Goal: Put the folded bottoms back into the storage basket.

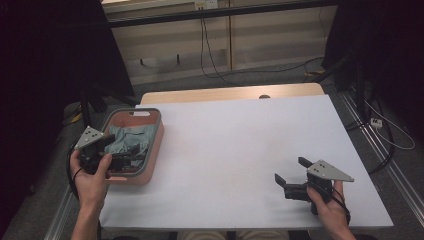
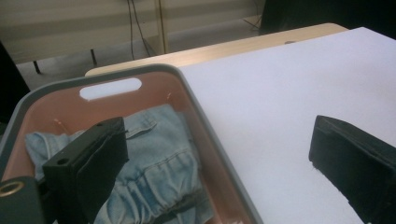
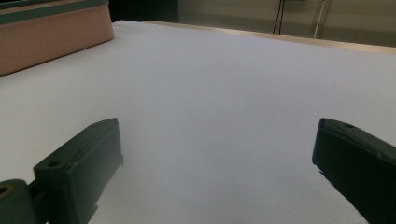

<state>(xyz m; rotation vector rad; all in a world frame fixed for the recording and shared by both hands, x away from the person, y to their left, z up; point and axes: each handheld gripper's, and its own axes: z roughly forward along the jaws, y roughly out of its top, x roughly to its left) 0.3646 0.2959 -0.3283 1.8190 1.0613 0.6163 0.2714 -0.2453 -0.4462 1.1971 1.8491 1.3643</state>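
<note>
A pink basket with a grey rim stands at the table's left edge and holds a crumpled light-blue denim garment. My left gripper hovers over the basket's near end, open. In the left gripper view its gripper straddles the basket rim, one jaw above the denim and the other above the white tabletop. My right gripper is open near the front right of the table. In the right gripper view nothing lies between that gripper's jaws, and the basket wall shows far off.
The white tabletop stretches between the two hands, with a wooden strip along its far edge. Black cables trail over the floor behind. Dark curtains flank both sides, and a power strip lies on the floor at right.
</note>
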